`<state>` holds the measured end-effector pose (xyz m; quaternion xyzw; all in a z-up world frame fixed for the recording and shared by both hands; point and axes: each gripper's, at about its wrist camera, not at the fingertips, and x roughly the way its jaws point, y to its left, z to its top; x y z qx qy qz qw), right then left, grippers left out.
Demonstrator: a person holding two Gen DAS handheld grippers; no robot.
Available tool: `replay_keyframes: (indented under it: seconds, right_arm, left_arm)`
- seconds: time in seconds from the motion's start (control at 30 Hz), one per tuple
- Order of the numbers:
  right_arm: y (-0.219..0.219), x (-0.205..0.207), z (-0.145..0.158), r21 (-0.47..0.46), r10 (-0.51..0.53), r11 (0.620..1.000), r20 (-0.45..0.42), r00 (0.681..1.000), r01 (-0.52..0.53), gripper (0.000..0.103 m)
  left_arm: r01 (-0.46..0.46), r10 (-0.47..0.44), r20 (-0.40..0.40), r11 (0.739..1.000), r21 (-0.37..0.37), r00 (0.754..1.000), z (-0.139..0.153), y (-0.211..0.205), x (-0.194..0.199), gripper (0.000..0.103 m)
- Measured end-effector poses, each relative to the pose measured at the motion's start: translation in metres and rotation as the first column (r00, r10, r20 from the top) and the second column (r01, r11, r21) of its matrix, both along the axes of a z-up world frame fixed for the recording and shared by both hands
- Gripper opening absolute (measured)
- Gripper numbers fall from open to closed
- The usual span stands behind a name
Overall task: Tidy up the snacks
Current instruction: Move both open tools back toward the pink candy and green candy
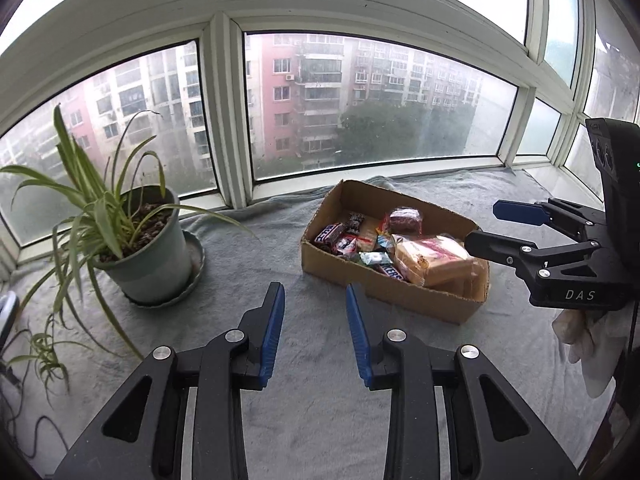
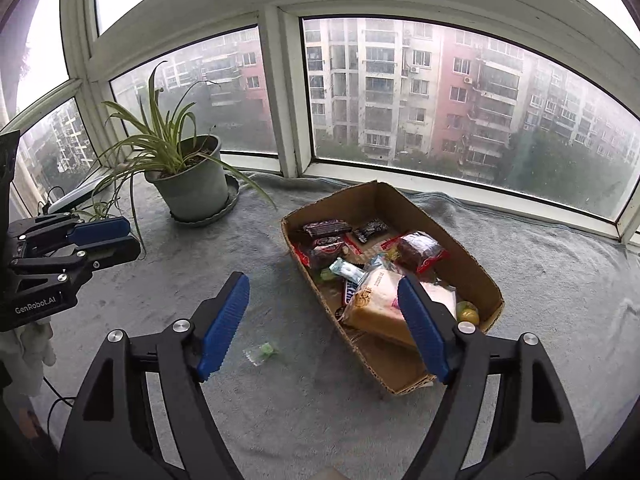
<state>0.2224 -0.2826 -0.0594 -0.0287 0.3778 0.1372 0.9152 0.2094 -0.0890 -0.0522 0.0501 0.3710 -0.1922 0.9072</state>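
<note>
A small green wrapped candy (image 2: 264, 351) lies alone on the grey cloth (image 2: 560, 300) at lower centre of the right-wrist frame, just ahead of the right claw (image 2: 324, 320), whose jaws stand wide apart and empty. To its right sits the cardboard box (image 2: 476, 272), long axis slanting from upper left to lower right, full of snacks. The left claw (image 1: 315, 332), partly open and empty, hangs further off; the right hand looks nearer the stray candy.
</note>
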Motion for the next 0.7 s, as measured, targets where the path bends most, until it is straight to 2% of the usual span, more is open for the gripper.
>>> replay_keyframes:
  seconds: [0.17,0.37,0.57,0.7]
  right_arm:
    - [0.004,-0.015,-0.015,0.015,0.019,1.0,-0.044,0.999,-0.018,0.081]
    - [0.011,-0.029,-0.04,0.038,0.041,0.999,-0.092,0.995,-0.038,0.081]
    - [0.024,-0.035,-0.066,0.038,0.066,0.997,-0.145,0.987,-0.061,0.081]
    - [0.034,-0.034,-0.08,0.045,0.077,0.996,-0.175,0.981,-0.07,0.081]
  left_arm:
    - [-0.02,0.019,-0.032,0.999,-0.026,0.999,-0.007,0.021,-0.022,0.03]
    - [-0.061,0.058,-0.113,0.998,-0.031,0.992,-0.034,0.053,-0.055,0.03]
    - [-0.103,0.093,-0.234,0.994,-0.029,0.968,-0.074,0.079,-0.083,0.03]
    - [-0.099,0.087,-0.307,0.995,-0.026,0.948,-0.099,0.083,-0.103,0.03]
